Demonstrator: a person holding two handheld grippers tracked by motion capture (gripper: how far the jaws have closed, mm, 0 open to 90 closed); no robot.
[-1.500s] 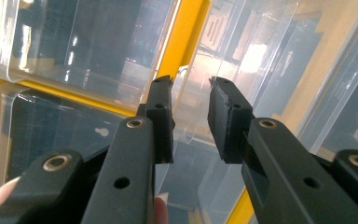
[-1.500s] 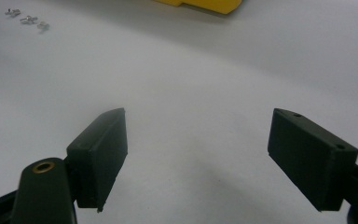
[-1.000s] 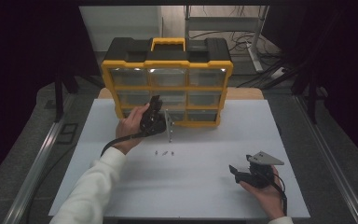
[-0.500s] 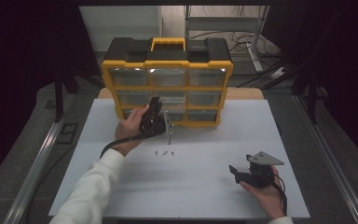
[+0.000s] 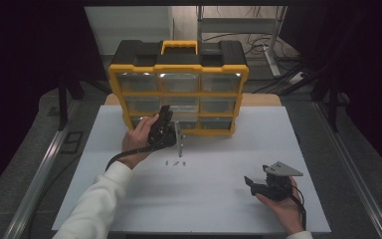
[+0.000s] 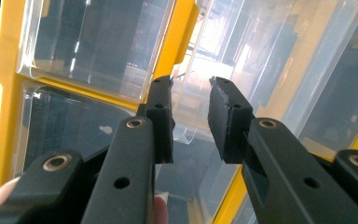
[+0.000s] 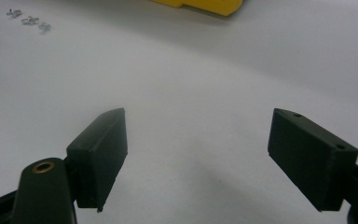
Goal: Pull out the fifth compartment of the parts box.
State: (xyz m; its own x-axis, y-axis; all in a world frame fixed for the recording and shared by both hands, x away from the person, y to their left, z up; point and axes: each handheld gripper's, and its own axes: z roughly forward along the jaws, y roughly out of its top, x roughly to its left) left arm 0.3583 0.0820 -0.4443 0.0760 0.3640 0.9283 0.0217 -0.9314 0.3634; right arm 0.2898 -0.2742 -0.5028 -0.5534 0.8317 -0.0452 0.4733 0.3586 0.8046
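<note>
Clear plastic drawer (image 6: 193, 107) in the yellow organizer (image 5: 179, 89), at 12 o'clock on the table (image 5: 219, 199), sits between the left gripper (image 6: 190, 119) jaws, part-open, pads seemingly not yet clamped; next: close and pull; right gripper (image 7: 196, 158) gapes empty at 4 o'clock.
</note>
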